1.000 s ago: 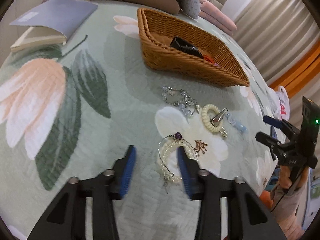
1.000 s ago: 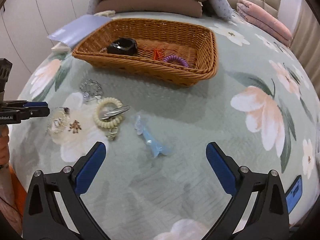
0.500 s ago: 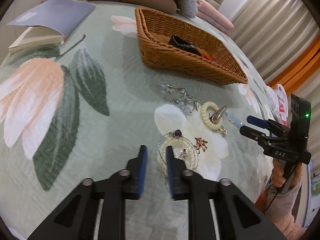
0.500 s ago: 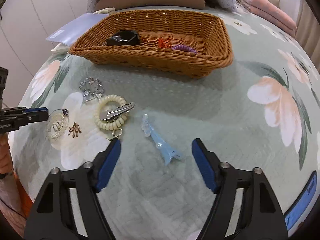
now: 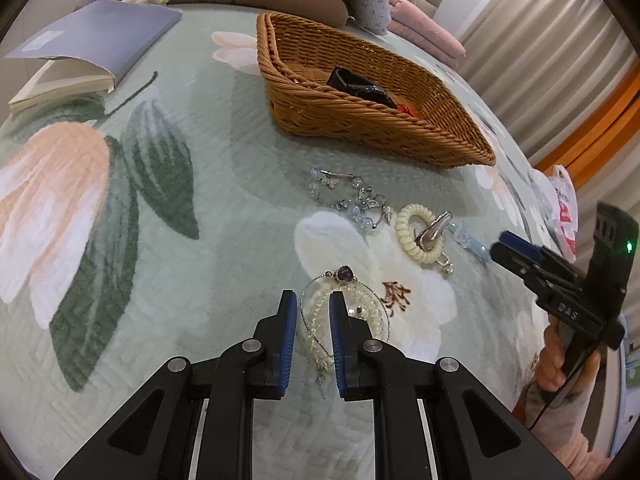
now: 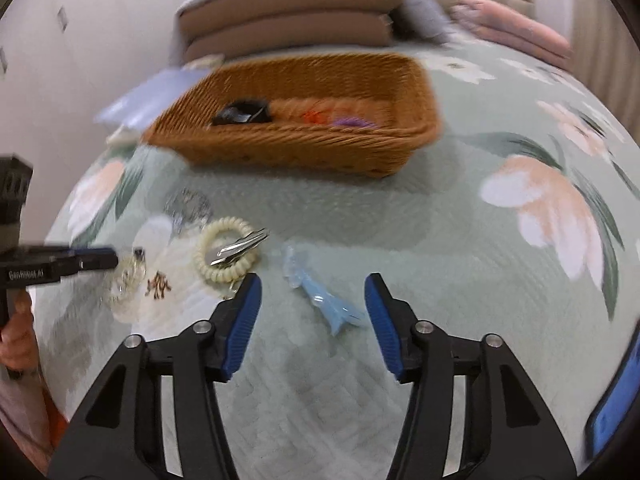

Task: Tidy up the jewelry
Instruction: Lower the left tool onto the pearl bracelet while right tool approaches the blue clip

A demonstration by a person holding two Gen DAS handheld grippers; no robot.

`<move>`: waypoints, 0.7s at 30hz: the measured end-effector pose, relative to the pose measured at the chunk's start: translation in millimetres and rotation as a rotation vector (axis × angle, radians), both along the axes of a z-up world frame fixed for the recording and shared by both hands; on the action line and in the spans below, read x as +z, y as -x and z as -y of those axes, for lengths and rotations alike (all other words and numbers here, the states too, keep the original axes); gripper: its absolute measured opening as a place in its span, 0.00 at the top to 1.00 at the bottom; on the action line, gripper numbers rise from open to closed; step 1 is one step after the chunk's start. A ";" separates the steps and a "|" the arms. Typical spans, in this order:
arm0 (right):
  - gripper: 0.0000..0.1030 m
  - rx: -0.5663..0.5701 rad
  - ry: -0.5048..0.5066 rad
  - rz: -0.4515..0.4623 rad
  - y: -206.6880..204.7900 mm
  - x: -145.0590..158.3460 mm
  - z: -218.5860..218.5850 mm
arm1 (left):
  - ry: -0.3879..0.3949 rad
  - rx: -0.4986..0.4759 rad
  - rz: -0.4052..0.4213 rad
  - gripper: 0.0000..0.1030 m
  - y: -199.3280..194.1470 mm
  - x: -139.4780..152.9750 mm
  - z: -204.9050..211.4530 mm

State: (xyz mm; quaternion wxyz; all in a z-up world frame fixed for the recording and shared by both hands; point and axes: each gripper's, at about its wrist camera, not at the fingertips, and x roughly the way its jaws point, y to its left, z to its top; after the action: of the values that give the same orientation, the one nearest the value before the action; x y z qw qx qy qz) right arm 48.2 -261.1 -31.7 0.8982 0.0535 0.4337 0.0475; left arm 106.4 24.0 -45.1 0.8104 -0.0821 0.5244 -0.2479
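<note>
Three pieces already lie in your basket (image 5: 360, 120); your left gripper (image 5: 313, 322) pinches the pearl bracelet (image 5: 352, 312), your right gripper (image 6: 312, 316) gapes around the blue clip (image 6: 320, 300)

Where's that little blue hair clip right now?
The blue hair clip lies on the floral quilt, between the open fingers of the right gripper, just right of the cream coil hair tie.

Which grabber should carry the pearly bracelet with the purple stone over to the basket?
Left. The left gripper has its pads closed around the pearl bracelet. The right gripper is open, with the blue hair clip between its pads. The basket lies ahead.
</note>
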 end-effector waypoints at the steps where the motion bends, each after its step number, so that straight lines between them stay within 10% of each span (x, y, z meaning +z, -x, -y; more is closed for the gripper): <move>1: 0.25 -0.038 -0.017 0.020 7.6 1.4 3.6 | 0.002 0.001 0.002 0.84 0.2 0.3 -0.5; 12: 0.20 -0.110 0.062 0.089 28.7 -12.8 -2.7 | 0.019 0.000 0.007 0.84 4.7 -3.3 0.1; 21: 0.50 -0.119 0.075 0.042 5.4 -30.3 -6.7 | 0.048 0.024 0.005 0.84 6.2 -5.2 -6.5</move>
State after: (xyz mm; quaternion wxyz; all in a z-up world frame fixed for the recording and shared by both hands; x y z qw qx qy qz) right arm 42.8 -254.4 -62.1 0.9097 0.0444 0.4124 -0.0212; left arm 100.2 30.5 -50.3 0.8125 -0.1070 0.5152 -0.2510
